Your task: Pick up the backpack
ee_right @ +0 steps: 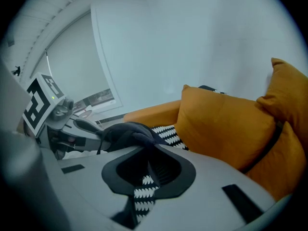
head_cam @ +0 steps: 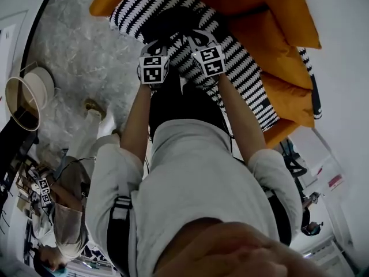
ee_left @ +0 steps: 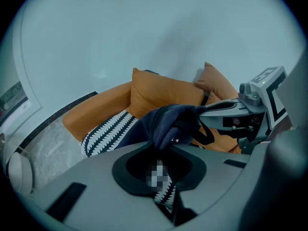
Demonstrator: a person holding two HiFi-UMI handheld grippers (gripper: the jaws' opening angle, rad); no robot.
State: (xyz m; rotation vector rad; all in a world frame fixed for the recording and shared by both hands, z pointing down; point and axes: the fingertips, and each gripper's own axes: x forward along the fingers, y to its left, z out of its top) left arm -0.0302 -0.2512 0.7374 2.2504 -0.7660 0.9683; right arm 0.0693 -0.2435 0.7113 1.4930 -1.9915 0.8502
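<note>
Left gripper and right gripper each pinch the backpack, jaws nearly closed

— How is the light?
— Soft, cool and even; the pale wall glows, with only faint shadows.
— And clarity?
— Fisheye bending; both gripper views have black corners. The backpack reads as a dark, detail-poor mass; the head view looks dimmer.
</note>
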